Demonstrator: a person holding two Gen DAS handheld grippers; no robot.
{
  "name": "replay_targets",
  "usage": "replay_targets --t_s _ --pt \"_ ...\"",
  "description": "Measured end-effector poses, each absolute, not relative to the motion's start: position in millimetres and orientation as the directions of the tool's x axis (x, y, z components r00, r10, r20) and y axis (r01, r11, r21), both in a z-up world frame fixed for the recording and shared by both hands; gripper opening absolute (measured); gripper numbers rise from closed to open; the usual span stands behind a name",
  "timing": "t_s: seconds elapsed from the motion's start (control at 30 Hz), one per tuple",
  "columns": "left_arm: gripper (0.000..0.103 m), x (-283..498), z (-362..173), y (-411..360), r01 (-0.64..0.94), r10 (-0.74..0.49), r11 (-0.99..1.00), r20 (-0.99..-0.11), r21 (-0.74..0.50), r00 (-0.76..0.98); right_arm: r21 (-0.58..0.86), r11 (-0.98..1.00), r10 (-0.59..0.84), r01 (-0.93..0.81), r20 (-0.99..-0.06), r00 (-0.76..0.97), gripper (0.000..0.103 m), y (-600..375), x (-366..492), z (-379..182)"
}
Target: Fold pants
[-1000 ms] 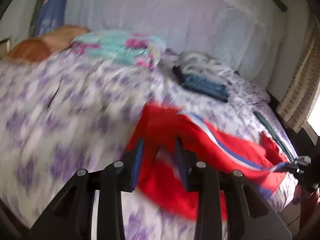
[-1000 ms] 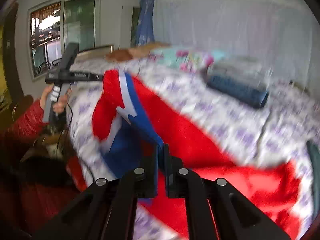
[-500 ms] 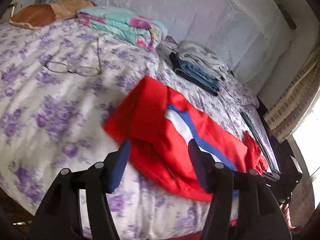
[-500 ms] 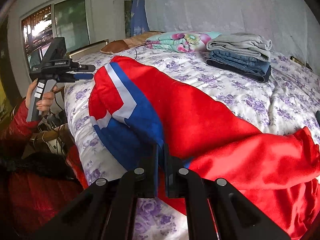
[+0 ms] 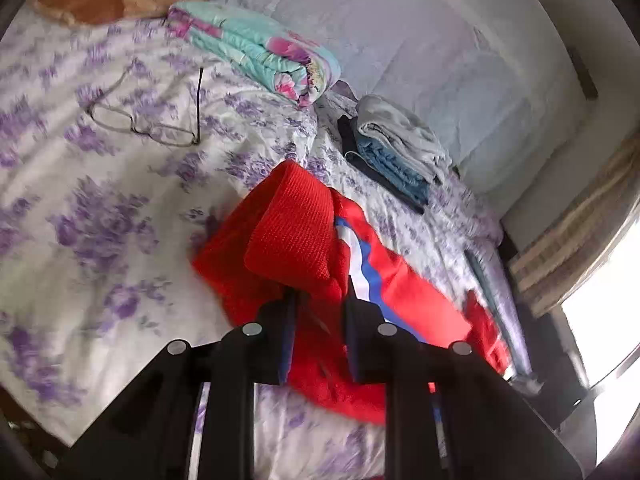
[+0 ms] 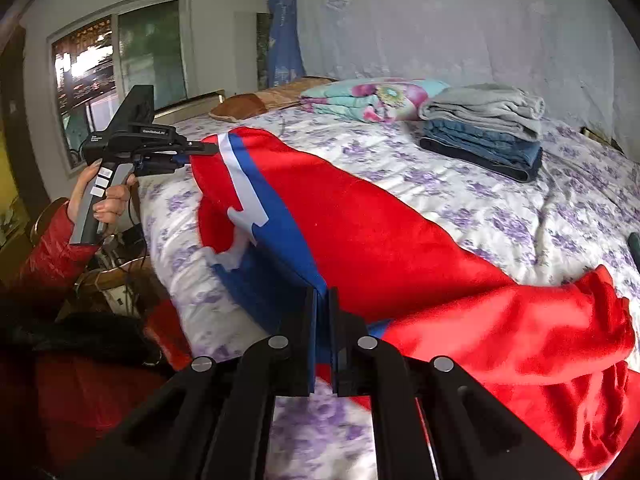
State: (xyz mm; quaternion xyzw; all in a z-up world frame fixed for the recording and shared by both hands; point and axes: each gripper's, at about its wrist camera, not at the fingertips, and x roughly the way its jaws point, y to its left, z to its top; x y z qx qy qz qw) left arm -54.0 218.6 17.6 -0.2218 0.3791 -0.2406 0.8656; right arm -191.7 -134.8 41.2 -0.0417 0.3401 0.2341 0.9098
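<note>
Red pants [image 5: 292, 232] with a blue and white side stripe lie lengthwise on the floral bed [image 5: 80, 220]. My left gripper [image 5: 320, 314] is at one end of them. Its jaws are closing, with bunched red cloth pinched between them. From the right wrist view that end of the pants [image 6: 360, 232] hangs raised off the sheet at the left gripper [image 6: 200, 148], which a person's hand [image 6: 108, 196] holds. My right gripper [image 6: 322, 300] is shut on the blue-striped edge near the other end, where the red cloth lies crumpled.
A folded stack of grey and blue clothes [image 5: 396, 152] and a rolled floral blanket [image 5: 256, 52] sit toward the far side by the white curtain. A pair of glasses [image 5: 148, 120] lies on the sheet. An orange pillow [image 5: 100, 0] is at the head. A window [image 6: 120, 64] is behind the person.
The left jaws stood wide around the pants' end half a second ago and have now narrowed onto it, lifting a fold of red cloth. The right gripper stays shut in place.
</note>
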Motion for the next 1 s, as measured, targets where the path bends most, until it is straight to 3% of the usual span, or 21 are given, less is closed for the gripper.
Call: replay_targets --t_s 0.13,0.2,0.27,0.4,0.5,0.53,0.6,0.7,0.8,0.83,0.87,1.0 --pt "0.025 -45 -13 219 0.192 -0.523 0.840 -0.665 -0.507 0.533 0.109 0.876 0.404 -0.469 -0.696 0.593 0.006 -126 -190 16" --pt "0.027 -46 -23 230 0.175 -0.569 0.800 -0.635 -0.574 0.522 0.143 0.878 0.418 -0.458 -0.695 0.585 0.006 -129 -190 5" --pt "0.038 -56 -13 241 0.168 -0.571 0.790 -0.607 -0.590 0.553 0.186 0.874 0.443 -0.448 -0.683 0.581 0.006 -134 -190 4" --pt "0.045 -85 31 241 0.156 -0.401 0.894 -0.595 -0.420 0.697 0.183 0.877 0.440 -0.445 -0.678 0.588 0.006 -132 -192 2" --pt "0.063 -100 58 223 0.211 -0.388 0.910 -0.551 -0.357 0.739 0.186 0.880 0.438 -0.438 -0.674 0.594 0.006 -131 -192 0" --pt "0.073 -99 63 209 0.255 -0.414 0.903 -0.544 -0.345 0.730 0.193 0.879 0.442 -0.435 -0.673 0.594 0.007 -132 -192 0" --pt "0.079 -94 62 176 0.341 -0.461 0.887 -0.552 -0.311 0.695 0.208 0.878 0.448 -0.431 -0.671 0.590 0.007 -132 -192 0" --pt "0.084 -79 36 124 0.397 -0.432 0.894 -0.630 -0.206 0.645 0.281 0.856 0.498 -0.433 -0.670 0.551 0.024 -139 -191 7" --pt "0.087 -56 -10 93 0.374 -0.334 0.920 -0.731 -0.116 0.595 0.308 0.865 0.497 -0.397 -0.636 0.590 0.051 -159 -198 33" --pt "0.094 -58 -15 92 0.376 -0.337 0.919 -0.726 -0.115 0.600 0.292 0.885 0.464 -0.363 -0.623 0.629 0.062 -170 -200 44" --pt "0.099 -62 -18 91 0.382 -0.341 0.918 -0.709 -0.108 0.618 0.280 0.903 0.429 -0.325 -0.611 0.666 0.066 -181 -201 54" --pt "0.099 -66 -21 87 0.375 -0.320 0.924 -0.681 -0.072 0.658 0.164 0.986 0.135 -0.039 -0.629 0.766 0.067 -232 -171 78"
